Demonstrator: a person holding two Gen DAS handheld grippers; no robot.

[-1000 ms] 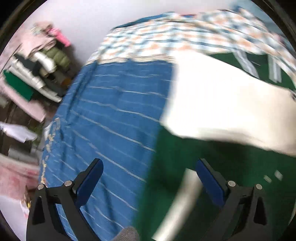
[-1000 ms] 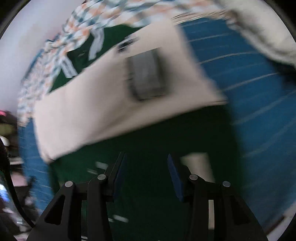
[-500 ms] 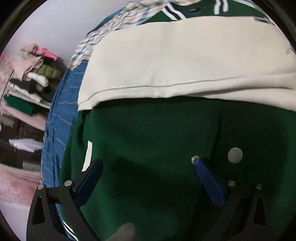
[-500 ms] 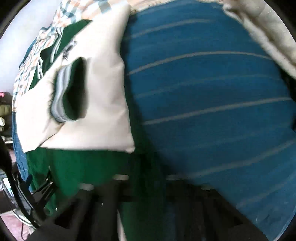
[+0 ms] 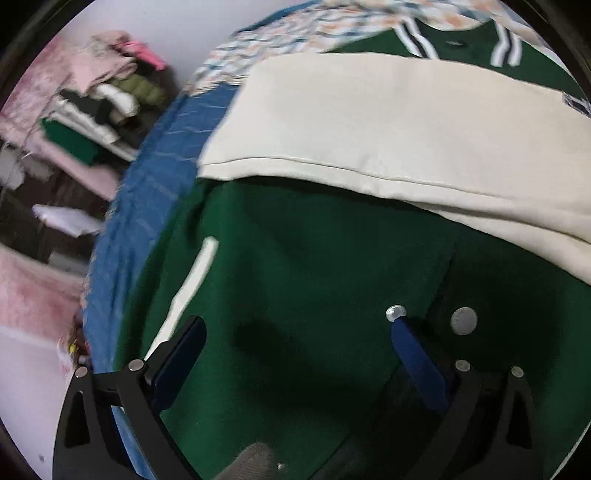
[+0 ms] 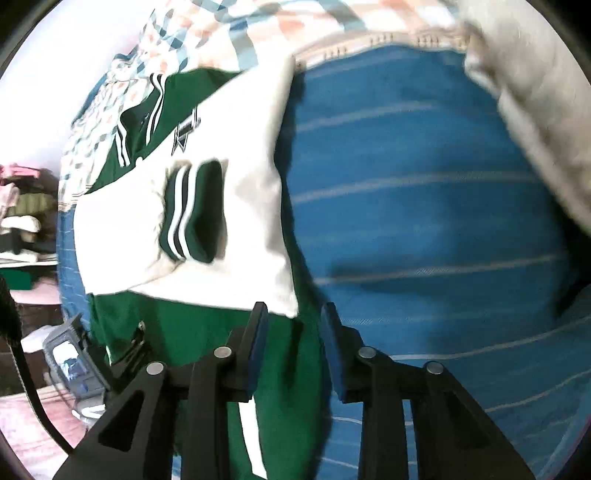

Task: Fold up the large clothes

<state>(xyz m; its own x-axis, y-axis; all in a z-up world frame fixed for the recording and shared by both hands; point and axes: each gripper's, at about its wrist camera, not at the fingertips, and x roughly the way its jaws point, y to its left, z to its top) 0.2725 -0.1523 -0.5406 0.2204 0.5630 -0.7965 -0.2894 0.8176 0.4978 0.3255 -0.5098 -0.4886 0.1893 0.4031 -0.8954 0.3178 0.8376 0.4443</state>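
Observation:
A green varsity jacket [image 5: 314,266] with cream sleeves [image 5: 369,122] lies on a blue striped bedspread [image 6: 424,203]. In the left wrist view my left gripper [image 5: 295,328] is open wide just above the green body, near two metal snaps [image 5: 463,321]. In the right wrist view the jacket [image 6: 199,325] lies at the left with a cream sleeve [image 6: 255,206] folded across it and its striped cuff [image 6: 192,218] on top. My right gripper [image 6: 293,314] is open over the jacket's right edge, with nothing between its blue pads.
A checked quilt [image 5: 295,33] lies at the bed's far end. Stacked folded clothes [image 5: 92,110] sit on shelves to the left of the bed. A cream blanket [image 6: 535,110] lies at the bed's right side. My left gripper's body [image 6: 74,362] shows at the lower left.
Both grippers swung over the jacket. The left view moved from the bedspread onto the green body. The right gripper moved to the jacket's right edge, and the sleeve now lies folded across.

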